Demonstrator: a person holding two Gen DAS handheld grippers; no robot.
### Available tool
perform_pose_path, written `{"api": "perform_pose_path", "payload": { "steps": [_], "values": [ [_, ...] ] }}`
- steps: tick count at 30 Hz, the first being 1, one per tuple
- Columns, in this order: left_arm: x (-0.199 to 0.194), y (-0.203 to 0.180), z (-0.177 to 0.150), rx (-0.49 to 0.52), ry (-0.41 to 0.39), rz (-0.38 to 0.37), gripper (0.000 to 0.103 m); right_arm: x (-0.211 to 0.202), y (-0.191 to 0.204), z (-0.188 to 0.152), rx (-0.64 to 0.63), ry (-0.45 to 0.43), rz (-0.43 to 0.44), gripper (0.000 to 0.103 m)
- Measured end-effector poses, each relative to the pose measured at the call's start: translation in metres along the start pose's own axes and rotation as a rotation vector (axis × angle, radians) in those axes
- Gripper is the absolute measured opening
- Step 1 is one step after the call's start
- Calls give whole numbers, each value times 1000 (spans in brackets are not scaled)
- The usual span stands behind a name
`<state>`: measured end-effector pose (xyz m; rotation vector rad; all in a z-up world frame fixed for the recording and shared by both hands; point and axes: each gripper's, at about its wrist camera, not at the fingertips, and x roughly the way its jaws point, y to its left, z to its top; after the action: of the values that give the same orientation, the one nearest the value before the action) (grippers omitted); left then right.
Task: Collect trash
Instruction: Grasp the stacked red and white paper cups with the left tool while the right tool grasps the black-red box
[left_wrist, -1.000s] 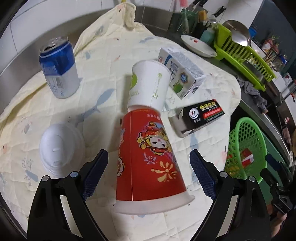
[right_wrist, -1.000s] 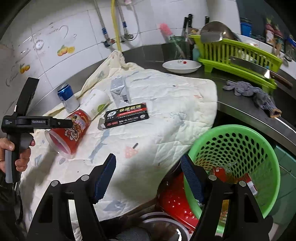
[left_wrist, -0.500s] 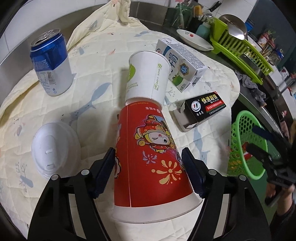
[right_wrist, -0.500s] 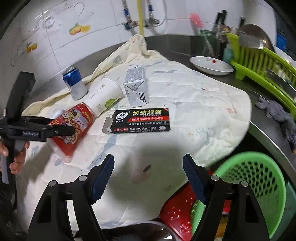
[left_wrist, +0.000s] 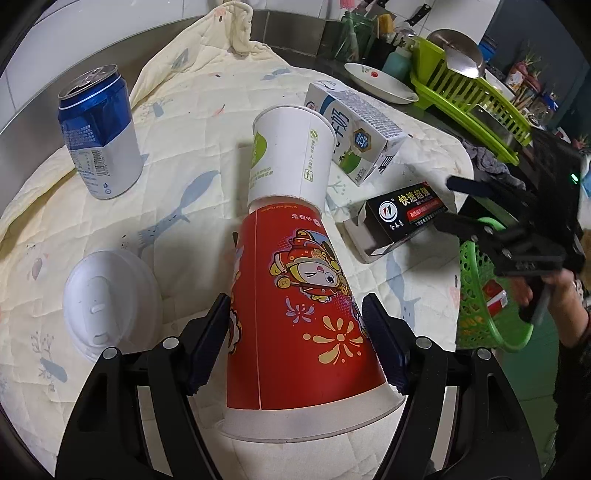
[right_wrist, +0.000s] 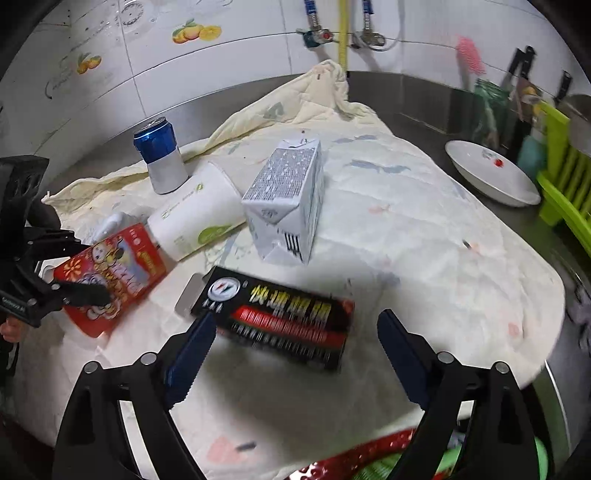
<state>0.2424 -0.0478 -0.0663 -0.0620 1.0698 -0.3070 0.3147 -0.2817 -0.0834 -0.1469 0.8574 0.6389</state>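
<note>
My left gripper (left_wrist: 295, 339) has both pads against the sides of a red paper cup (left_wrist: 299, 314) lying on the cream quilt (left_wrist: 192, 122). A white paper cup (left_wrist: 288, 155) is nested in the red cup's far end. My right gripper (right_wrist: 291, 347) is open, with a black carton (right_wrist: 280, 317) between its fingers on the quilt. The right gripper also shows at the right of the left wrist view (left_wrist: 509, 229), by the black carton (left_wrist: 402, 218). The red cup (right_wrist: 110, 273) and white cup (right_wrist: 195, 214) show at the left in the right wrist view.
A blue can (left_wrist: 99, 136), a white lid (left_wrist: 110, 299) and a milk carton (left_wrist: 354, 129) lie on the quilt. A green basket (left_wrist: 480, 314) stands below the counter edge at right. A white dish (left_wrist: 380, 83) and green dish rack (left_wrist: 469, 92) stand behind.
My left gripper has closed in until both pads touch the red cup. My right gripper has moved from over the green basket to the black carton.
</note>
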Motion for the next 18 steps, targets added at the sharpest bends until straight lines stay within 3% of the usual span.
{"api": "perform_pose_path", "payload": {
  "steps": [10,18],
  "values": [
    [-2,2,-3,-14,-14,-18,71,26,-6,18,-79,24,128,88],
    [-2,5,-4,-23,-18,-32,71,27,11,9,-130,76,165,88]
  ]
}}
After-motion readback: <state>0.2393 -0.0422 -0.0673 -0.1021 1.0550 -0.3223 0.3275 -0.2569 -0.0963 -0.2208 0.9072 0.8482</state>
